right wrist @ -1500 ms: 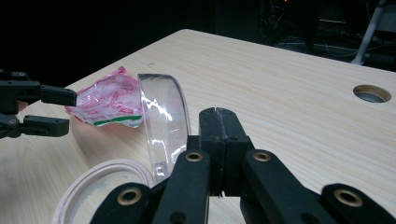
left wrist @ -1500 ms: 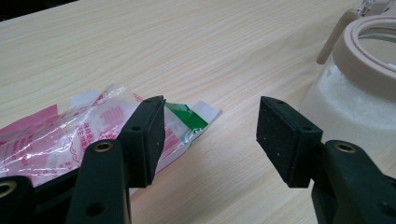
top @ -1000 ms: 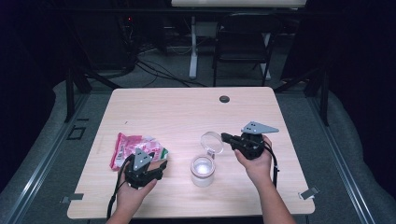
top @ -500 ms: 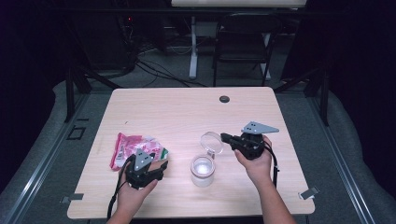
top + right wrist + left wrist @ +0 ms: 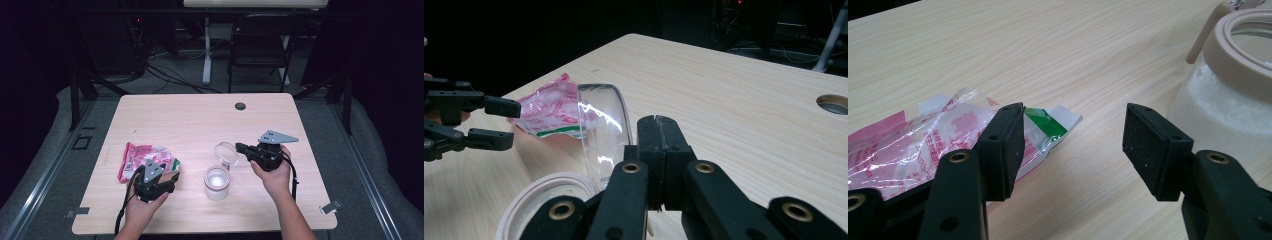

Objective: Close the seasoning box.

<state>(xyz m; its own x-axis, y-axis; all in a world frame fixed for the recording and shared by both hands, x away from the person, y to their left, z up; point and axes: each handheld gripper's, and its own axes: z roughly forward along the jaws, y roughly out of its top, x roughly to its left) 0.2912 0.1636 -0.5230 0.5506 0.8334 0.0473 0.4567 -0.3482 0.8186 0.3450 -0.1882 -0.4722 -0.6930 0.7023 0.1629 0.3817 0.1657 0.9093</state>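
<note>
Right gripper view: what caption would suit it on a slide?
Shut right gripper beside a jar's clear flip lid, pink packet beyond.

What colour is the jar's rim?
Pale pinkish-beige rim on the jar; the left gripper view shows it best.

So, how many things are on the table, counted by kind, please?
Plastic packet: 1
Jar with open clear lid: 1
Total: 2

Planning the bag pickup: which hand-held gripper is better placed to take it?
Left. The left hand-held gripper is open right beside the bag; the right hand-held gripper is shut, near the jar's flipped lid.
</note>
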